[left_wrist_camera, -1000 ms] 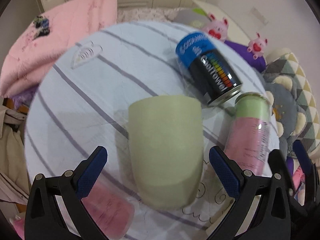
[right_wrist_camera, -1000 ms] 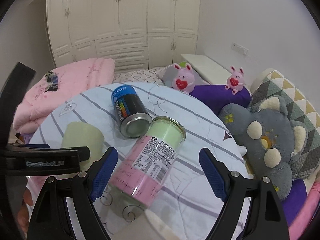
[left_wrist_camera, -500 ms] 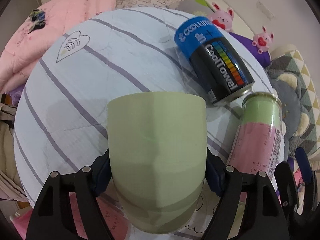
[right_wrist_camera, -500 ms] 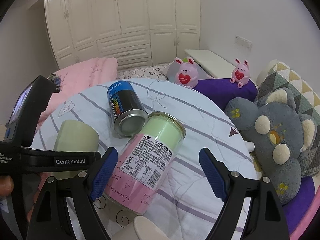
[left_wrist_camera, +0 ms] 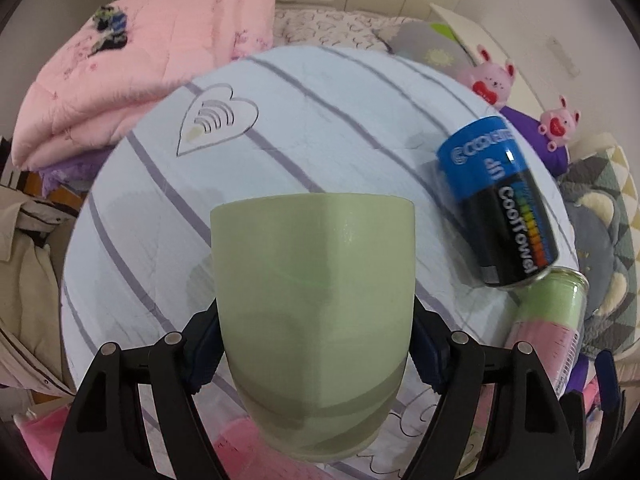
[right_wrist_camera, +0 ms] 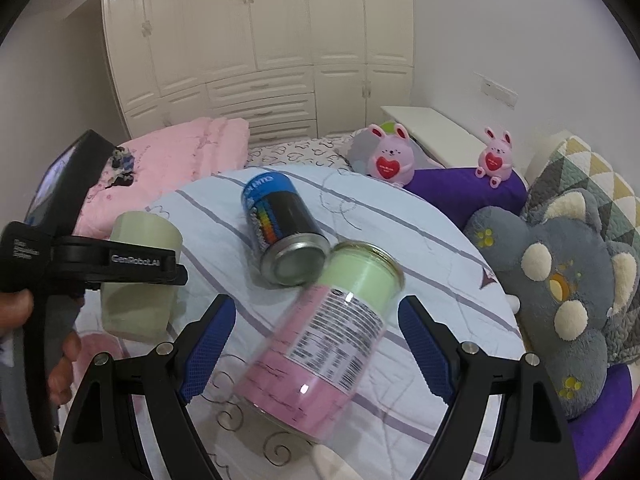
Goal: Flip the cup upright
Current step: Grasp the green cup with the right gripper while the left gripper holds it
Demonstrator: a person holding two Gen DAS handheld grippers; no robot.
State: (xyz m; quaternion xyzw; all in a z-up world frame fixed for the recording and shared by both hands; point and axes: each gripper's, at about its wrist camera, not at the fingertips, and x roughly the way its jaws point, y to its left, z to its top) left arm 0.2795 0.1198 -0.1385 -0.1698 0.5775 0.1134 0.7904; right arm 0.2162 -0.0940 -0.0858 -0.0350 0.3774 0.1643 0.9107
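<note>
While left jaws clamp cup [left_wrist_camera: 314, 300] (green), blue can [left_wrist_camera: 498, 204] lies near.

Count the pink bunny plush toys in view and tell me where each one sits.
2. One larger pink bunny sits at the far edge of the round table, against a grey cushion. A smaller pink bunny sits on the purple cushion to its right. Others may be hidden among the bedding.

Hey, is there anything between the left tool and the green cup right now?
Nothing visible. The left tool is already shut on the pale green plastic cup, its blue pads pressed against both sides. The blue-and-black can and pink-and-green jar lie off to the right on the striped table.
</note>
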